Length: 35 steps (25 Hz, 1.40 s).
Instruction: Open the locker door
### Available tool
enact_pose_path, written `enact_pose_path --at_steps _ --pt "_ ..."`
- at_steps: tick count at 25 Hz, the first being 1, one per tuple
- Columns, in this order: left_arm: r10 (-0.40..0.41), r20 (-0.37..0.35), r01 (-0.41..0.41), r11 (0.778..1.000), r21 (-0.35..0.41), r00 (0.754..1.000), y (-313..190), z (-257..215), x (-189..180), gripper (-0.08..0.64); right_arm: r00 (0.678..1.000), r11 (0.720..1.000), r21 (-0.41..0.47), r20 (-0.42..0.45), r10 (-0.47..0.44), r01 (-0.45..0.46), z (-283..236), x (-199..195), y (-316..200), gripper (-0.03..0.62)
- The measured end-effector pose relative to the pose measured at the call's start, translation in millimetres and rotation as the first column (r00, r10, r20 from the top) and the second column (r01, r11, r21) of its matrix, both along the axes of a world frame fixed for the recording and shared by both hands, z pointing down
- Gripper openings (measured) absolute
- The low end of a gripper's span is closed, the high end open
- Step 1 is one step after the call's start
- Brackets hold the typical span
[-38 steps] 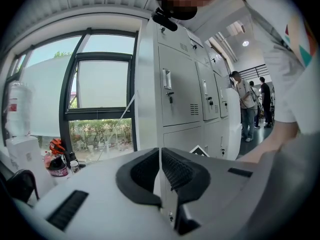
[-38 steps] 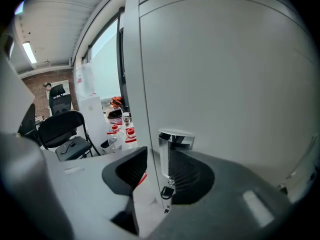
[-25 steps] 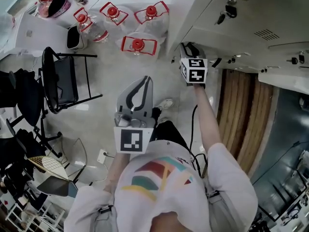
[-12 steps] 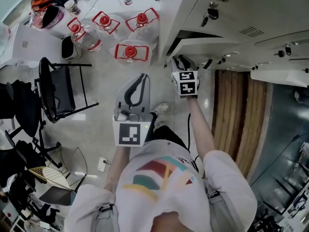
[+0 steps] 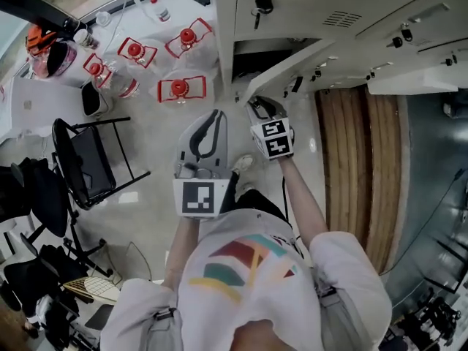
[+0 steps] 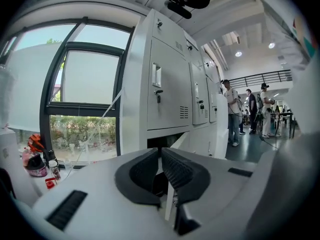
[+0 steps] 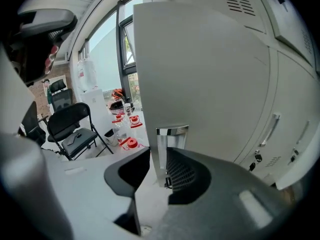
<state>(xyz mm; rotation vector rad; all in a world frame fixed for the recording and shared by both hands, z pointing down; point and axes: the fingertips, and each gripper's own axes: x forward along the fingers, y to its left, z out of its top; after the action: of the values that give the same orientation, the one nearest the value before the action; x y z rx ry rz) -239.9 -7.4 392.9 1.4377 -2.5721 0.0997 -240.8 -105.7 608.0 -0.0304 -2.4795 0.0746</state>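
Observation:
The lowest locker door (image 5: 292, 63) in a white locker bank (image 5: 329, 13) stands swung partly out. My right gripper (image 5: 256, 107) is at its free edge. In the right gripper view the door (image 7: 200, 74) fills the frame and its chrome handle recess (image 7: 171, 132) sits between the jaws of my right gripper (image 7: 157, 156), which is shut on that edge. My left gripper (image 5: 212, 119) hangs shut and empty in front of the person's body, away from the door. The left gripper view shows my left gripper (image 6: 161, 151) with jaws together, pointing at the lockers (image 6: 170, 84).
Several water jugs with red caps (image 5: 174, 88) stand on the floor left of the lockers. A black folding chair (image 5: 91, 159) is further left. People (image 6: 232, 111) stand far down the hall. A wood-grain strip (image 5: 358, 159) runs along the lockers' right.
The locker door has swung further out from the bank. My right gripper has come back toward the person with the door edge in it. My left gripper has stayed put.

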Motion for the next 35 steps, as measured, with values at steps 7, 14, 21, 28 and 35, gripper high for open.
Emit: enact_pose_path --at_steps 7,14,21,28,35 --pt "0.071 -0.037 -0.071 0.997 -0.001 0.997 -20.8 10.1 10.5 0.018 0.995 0.995 -0.01 0.009 0.102 -0.102 -2.8 29.9 -20.0 0.005" --pt "0.172 -0.214 -0.181 0.983 -0.02 0.962 -59.4 71.3 7.6 0.148 0.99 0.99 -0.006 -0.002 0.14 -0.14 -0.6 53.6 -27.7 0.005" --pt "0.29 -0.217 -0.311 0.948 -0.072 0.932 -89.5 93.7 16.6 0.16 0.984 0.985 -0.003 -0.027 0.174 -0.175 2.9 79.2 -33.3 0.005" --pt "0.312 -0.202 -0.333 0.94 -0.077 0.928 -98.8 90.7 17.1 0.131 0.976 0.976 0.001 -0.033 0.217 -0.217 1.0 99.6 -43.8 0.005" --pt "0.34 -0.199 -0.37 0.918 -0.14 0.919 -97.4 95.8 28.0 0.1 0.97 0.971 -0.002 -0.034 0.24 -0.24 -0.3 114.4 -45.4 0.005"
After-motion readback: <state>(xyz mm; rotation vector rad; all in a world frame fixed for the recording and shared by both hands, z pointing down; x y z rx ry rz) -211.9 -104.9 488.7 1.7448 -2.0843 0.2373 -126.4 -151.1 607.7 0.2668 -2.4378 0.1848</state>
